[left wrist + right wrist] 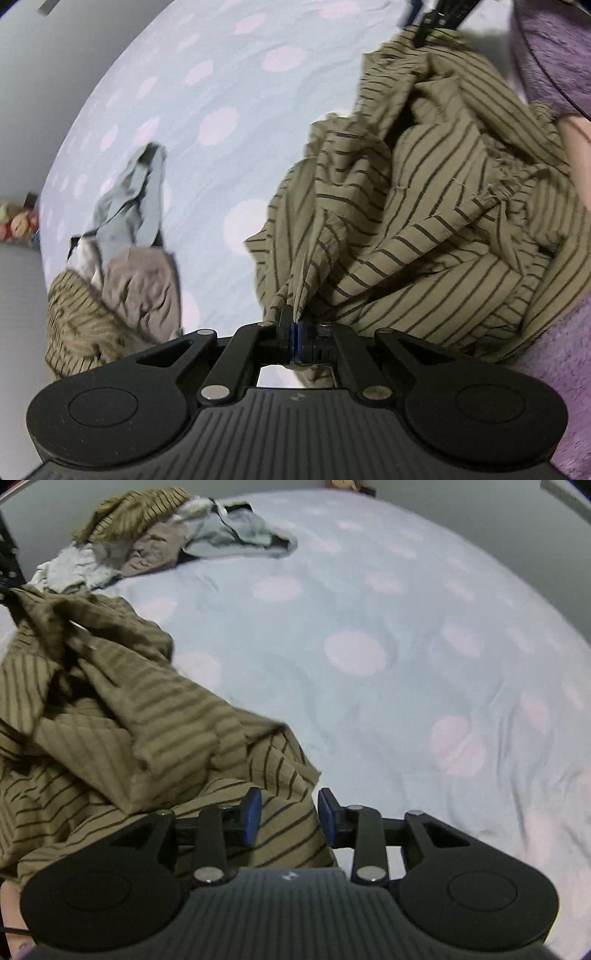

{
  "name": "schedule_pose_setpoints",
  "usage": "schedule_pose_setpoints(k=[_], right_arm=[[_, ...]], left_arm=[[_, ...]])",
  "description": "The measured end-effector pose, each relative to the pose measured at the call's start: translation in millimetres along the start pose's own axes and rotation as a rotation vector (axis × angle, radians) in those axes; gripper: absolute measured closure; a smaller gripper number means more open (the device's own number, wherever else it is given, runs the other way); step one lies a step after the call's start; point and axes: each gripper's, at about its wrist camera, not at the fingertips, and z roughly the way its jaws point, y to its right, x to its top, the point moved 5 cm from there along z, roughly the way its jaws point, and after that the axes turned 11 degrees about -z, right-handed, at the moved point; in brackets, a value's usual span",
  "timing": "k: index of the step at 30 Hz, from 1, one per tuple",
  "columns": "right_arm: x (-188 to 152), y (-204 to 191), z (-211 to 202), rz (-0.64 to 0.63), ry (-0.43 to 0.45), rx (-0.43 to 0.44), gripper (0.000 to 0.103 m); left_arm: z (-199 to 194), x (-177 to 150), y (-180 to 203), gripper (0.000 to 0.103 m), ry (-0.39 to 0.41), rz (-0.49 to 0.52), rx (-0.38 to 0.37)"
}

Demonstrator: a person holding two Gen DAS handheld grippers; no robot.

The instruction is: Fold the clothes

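An olive shirt with dark stripes (424,221) hangs crumpled over the bed, a gathered edge of it pinched in my left gripper (295,328), which is shut on the cloth. In the right wrist view the same striped shirt (110,709) lies bunched at the left. My right gripper (290,805) stands open, its blue pads (253,812) on either side of a shirt edge without pressing it. The right gripper (434,22) also shows at the top of the left wrist view, at the shirt's far end.
The bed has a pale blue sheet with pink dots (406,646). A pile of other clothes (147,528), grey, tan and striped, lies at its far side, the same pile (122,280) appearing left of my left gripper. A person's purple sleeve (554,44) is at the right.
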Motion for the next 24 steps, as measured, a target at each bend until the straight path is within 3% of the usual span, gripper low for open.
schedule_pose_setpoints(k=[1, 6, 10, 15, 19, 24], right_arm=[[-2, 1, 2, 0.014, -0.011, 0.005, 0.101], [-8, 3, -18, 0.018, -0.018, -0.051, 0.102], [-25, 17, -38, 0.023, -0.077, -0.112, 0.102], [-57, 26, -43, 0.064, -0.149, -0.125, 0.102], [-63, 19, -45, 0.076, -0.135, -0.112, 0.097], [-33, 6, -60, 0.013, -0.045, -0.137, 0.086]], left_arm=[[-1, -2, -5, 0.103, -0.002, -0.026, 0.013], [1, -14, -29, 0.103, -0.012, -0.164, 0.076], [10, -29, -39, 0.103, -0.041, -0.23, 0.127], [23, -51, -44, 0.103, -0.084, -0.284, 0.13], [26, -54, -36, 0.103, -0.085, -0.289, 0.136], [29, -54, -36, 0.103, -0.077, -0.287, 0.136]])
